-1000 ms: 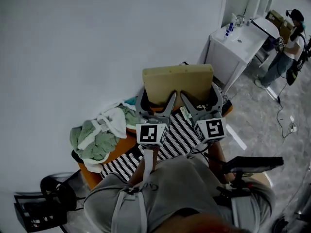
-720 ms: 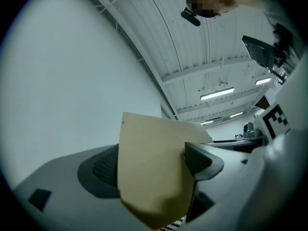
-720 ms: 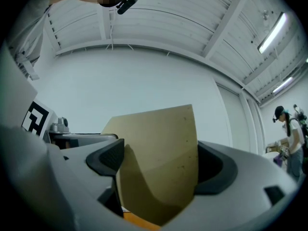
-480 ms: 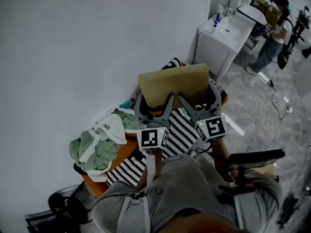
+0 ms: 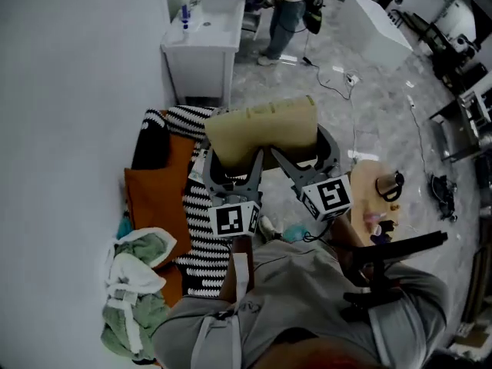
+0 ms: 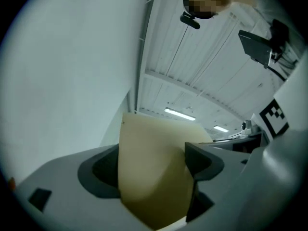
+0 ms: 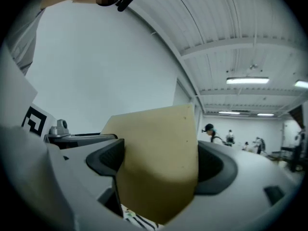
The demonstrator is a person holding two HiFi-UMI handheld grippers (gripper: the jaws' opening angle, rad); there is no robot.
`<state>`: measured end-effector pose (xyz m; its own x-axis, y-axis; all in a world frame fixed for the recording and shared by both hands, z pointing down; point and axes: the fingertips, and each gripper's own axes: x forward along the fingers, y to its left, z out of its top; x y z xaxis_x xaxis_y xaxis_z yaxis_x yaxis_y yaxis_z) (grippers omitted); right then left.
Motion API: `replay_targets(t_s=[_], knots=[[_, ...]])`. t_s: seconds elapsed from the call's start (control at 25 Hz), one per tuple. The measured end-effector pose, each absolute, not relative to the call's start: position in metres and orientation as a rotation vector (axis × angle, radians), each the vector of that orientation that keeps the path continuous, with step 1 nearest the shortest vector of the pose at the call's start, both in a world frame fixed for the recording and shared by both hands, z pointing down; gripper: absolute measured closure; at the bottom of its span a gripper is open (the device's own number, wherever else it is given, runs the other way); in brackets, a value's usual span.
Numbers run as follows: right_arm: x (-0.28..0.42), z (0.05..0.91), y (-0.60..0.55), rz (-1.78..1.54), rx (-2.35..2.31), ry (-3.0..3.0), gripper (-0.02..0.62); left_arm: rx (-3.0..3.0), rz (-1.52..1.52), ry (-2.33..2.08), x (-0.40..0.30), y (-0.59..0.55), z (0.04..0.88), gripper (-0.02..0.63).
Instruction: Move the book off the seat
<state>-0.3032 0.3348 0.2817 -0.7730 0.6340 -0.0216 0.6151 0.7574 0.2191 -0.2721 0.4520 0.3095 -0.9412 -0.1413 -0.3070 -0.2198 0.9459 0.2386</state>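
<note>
The book [image 5: 261, 133] is a thick tan volume held up in the air, flat side facing me. My left gripper [image 5: 233, 165] is shut on its lower left edge and my right gripper [image 5: 305, 154] is shut on its lower right edge. The left gripper view shows the tan book [image 6: 154, 172] wedged between both jaws. The right gripper view shows the book [image 7: 159, 158] the same way. The orange seat [image 5: 154, 191] with a black-and-white striped cloth [image 5: 201, 244] lies below and to the left of the book.
Green and white towels [image 5: 138, 283] are heaped at the seat's near end, a black cushion [image 5: 150, 141] at its far end. A white cabinet [image 5: 204, 41] stands by the wall, with a person [image 5: 288, 6] beyond. A small round wooden table [image 5: 380, 198] with objects stands at the right.
Both grippers have swung to the right with the book. The seat, which lay right under the book, is now off to its left, and grey floor shows behind the book.
</note>
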Motion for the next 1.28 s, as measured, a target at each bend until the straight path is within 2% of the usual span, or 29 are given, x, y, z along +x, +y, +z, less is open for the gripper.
replay_targets(t_s=[0.16,0.36,1.0,1.28], knots=[[-0.299,0.266,0.230,0.329,0.665,2.964,0.163,-0.607,0.446,2.770,-0.297,0.351,0.294,0.206],[-0.274,0.251,0.130,0.289,0.403,3.008,0.164,-0.873,0.422,2.739,-0.295,0.251,0.276,0.206],[-0.162,0.259,-0.144,0.062,0.185,2.980,0.164,-1.107,0.198,2.731,-0.200,-0.026,0.266,0.206],[-0.112,0.289,-0.236,0.005,0.023,3.029,0.164,-1.317,0.140,2.722,-0.164,-0.125,0.289,0.206]])
